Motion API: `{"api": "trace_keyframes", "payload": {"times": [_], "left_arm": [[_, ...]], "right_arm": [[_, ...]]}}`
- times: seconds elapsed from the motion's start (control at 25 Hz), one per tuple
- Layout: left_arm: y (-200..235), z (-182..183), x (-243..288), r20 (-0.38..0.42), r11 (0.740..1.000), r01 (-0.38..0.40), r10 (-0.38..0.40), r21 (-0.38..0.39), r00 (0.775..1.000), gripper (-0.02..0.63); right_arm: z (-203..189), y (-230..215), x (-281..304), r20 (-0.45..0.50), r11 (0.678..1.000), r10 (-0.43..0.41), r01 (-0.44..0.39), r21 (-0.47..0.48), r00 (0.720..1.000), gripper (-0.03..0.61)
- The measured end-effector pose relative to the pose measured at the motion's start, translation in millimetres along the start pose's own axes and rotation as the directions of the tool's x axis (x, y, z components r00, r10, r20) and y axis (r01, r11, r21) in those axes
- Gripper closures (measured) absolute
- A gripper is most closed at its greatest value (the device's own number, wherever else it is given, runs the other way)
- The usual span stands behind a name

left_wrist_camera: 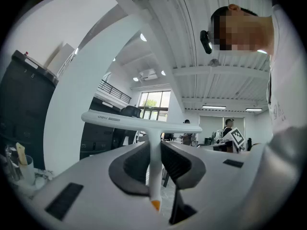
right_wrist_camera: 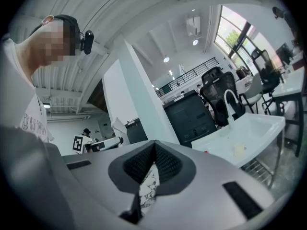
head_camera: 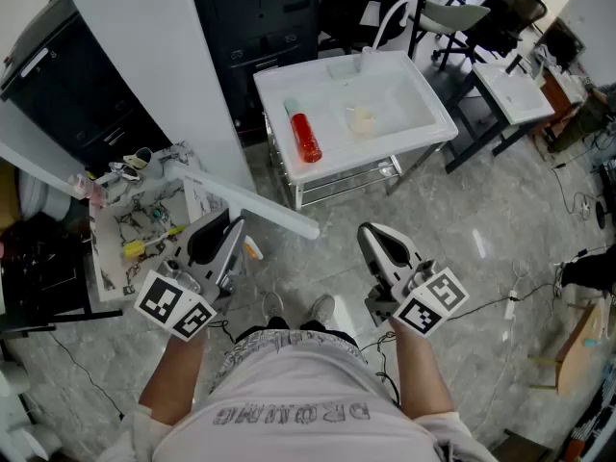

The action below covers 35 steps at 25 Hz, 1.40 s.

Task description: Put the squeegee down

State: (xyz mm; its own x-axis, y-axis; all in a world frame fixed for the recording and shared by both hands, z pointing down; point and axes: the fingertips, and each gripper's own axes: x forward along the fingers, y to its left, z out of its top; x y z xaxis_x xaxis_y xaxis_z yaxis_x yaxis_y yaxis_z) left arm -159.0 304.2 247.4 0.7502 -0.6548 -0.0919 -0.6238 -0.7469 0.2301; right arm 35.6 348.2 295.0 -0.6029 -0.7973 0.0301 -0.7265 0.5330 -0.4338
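My left gripper (head_camera: 227,229) is shut on the thin handle of a white T-shaped squeegee (head_camera: 252,206), held low in front of the person's waist. Its long blade reaches from the left toward the right, above the floor. In the left gripper view the squeegee (left_wrist_camera: 149,128) stands upright between the pads, blade across the top, and its orange end shows below the left gripper (left_wrist_camera: 154,153). My right gripper (head_camera: 377,239) is held beside it, shut with nothing between its pads. In its own view the right gripper (right_wrist_camera: 154,152) points toward the sink.
A white sink (head_camera: 438,114) with a faucet (head_camera: 387,15) stands ahead, holding a red bottle (head_camera: 306,138) and a pale lump (head_camera: 362,120). A white pillar (head_camera: 154,56) rises at left beside a cluttered low shelf (head_camera: 135,221). Chairs and a white table (head_camera: 515,89) are at right.
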Motion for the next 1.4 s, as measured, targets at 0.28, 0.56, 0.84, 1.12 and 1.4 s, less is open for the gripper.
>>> {"api": "trace_keyframes", "payload": {"times": [0.28, 0.56, 0.84, 1.12, 1.4], "left_arm": [[-2, -2, 6, -0.002, 1.0, -0.003, 0.003, -0.001, 1.0, 0.528], [-9, -7, 15, -0.005, 1.0, -0.012, 0.012, -0.002, 1.0, 0.528], [-15, -11, 24, -0.001, 0.999, -0.036, 0.036, 0.002, 0.999, 0.528], [-29, -17, 37, 0.001, 0.998, -0.06, 0.06, 0.013, 0.998, 0.528], [-43, -23, 54, 0.006, 0.997, -0.08, 0.08, 0.02, 0.997, 0.528]], "right_arm": [[1, -3, 2, -0.012, 1.0, 0.011, -0.011, -0.008, 1.0, 0.571], [1, -11, -1, -0.027, 1.0, 0.031, -0.031, -0.005, 0.999, 0.571], [3, -23, -3, -0.036, 0.998, 0.058, -0.058, -0.004, 0.998, 0.571], [8, -38, -13, -0.038, 0.996, 0.093, -0.093, 0.007, 0.995, 0.571], [15, -57, -22, -0.043, 0.993, 0.12, -0.119, 0.009, 0.992, 0.571]]}}
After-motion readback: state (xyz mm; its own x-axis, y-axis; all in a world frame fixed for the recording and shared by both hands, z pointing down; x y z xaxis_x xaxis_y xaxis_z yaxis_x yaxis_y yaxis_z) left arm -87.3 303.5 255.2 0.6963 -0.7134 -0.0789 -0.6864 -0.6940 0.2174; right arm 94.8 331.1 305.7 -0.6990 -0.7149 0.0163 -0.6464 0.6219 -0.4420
